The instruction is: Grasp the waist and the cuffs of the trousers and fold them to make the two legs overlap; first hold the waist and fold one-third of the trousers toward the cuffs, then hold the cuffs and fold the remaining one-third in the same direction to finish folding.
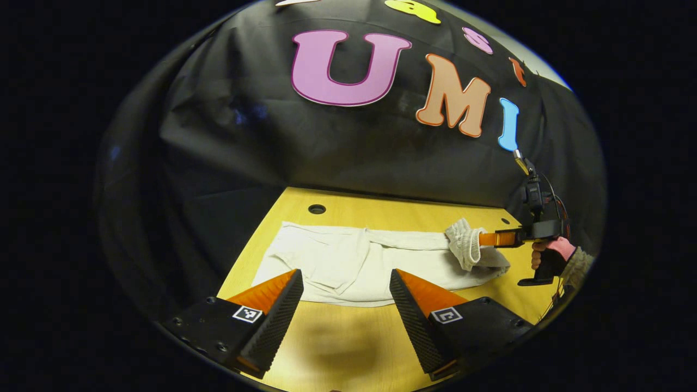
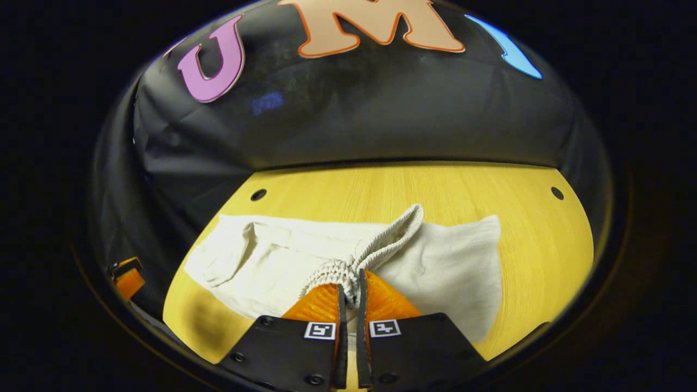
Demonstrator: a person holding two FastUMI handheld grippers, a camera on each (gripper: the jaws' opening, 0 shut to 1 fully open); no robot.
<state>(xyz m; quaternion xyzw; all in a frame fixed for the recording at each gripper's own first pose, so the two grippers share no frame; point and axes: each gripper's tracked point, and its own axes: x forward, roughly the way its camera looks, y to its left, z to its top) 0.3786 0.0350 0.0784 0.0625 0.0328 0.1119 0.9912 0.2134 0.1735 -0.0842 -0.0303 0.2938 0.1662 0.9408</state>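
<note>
Yellow table [image 1: 348, 348] under black cloth wall. Trousers [image 1: 348, 261] lie mid-table, legs overlapped. Right gripper [image 2: 348, 291] pinches waist [image 2: 375, 247], lifted: first third-fold in hand, I judge. Left gripper [image 1: 346, 288] wide, empty, near edge. Next: carry waist toward cuffs.

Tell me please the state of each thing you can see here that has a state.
trousers: lying flat on the table, legs overlapped, waist end lifted.
waistband: ribbed, pinched and raised off the fabric.
right gripper: shut on the waistband.
left gripper: open, above the table's near edge, holding nothing.
table: bearing the trousers.
</note>
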